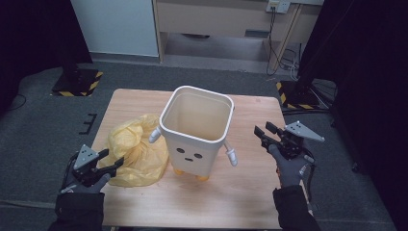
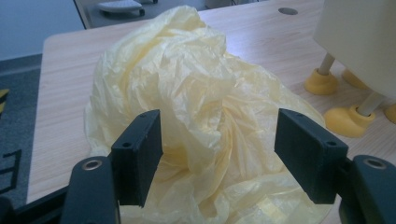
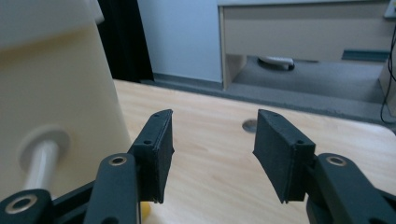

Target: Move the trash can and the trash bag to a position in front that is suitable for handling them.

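yellow crumpled bag (image 2: 196, 116) between wide left claw (image 2: 217, 154); right claw (image 3: 212, 154) wide, empty, beside bin (image 1: 195, 130)

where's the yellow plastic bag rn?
The crumpled yellow plastic bag lies on the wooden table, left of centre in the high view, against the cream square bin with a face, just ahead of the left tongs.

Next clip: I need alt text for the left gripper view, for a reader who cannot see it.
A crumpled yellow plastic bag lies on a light wooden table, seen between the open black jaws of the left hand-held gripper, which do not press on it. At right stands part of a cream bin on yellow feet.
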`<act>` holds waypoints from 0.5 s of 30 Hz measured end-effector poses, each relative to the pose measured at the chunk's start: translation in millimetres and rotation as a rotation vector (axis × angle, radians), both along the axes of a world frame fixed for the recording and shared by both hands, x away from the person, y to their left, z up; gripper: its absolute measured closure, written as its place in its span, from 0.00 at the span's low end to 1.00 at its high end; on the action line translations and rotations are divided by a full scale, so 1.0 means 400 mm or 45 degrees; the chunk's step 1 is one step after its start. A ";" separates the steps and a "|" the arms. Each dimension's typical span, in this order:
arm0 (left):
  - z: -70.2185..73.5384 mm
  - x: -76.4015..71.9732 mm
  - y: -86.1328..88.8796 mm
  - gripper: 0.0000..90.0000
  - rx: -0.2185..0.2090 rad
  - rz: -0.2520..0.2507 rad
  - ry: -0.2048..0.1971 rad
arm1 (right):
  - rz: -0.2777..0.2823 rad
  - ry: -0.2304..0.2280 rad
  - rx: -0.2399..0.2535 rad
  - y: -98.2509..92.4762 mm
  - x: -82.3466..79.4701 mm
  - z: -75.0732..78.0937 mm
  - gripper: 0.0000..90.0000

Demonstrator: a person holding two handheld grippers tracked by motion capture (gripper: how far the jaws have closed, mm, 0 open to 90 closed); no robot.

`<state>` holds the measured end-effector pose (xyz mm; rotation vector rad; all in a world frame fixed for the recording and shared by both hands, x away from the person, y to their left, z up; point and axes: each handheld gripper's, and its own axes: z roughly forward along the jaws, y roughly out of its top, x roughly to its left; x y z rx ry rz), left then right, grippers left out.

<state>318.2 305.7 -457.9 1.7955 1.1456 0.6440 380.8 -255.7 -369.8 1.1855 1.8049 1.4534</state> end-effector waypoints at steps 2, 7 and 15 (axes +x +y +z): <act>-0.007 0.008 0.000 0.35 0.012 -0.001 0.023 | 0.003 -0.008 0.006 0.004 0.003 0.009 0.52; -0.012 0.015 -0.005 0.35 0.021 -0.022 0.033 | 0.016 -0.051 0.033 0.025 0.027 0.054 0.52; -0.014 0.017 -0.004 0.35 0.013 -0.021 0.045 | 0.034 -0.068 0.045 0.045 0.039 0.083 0.51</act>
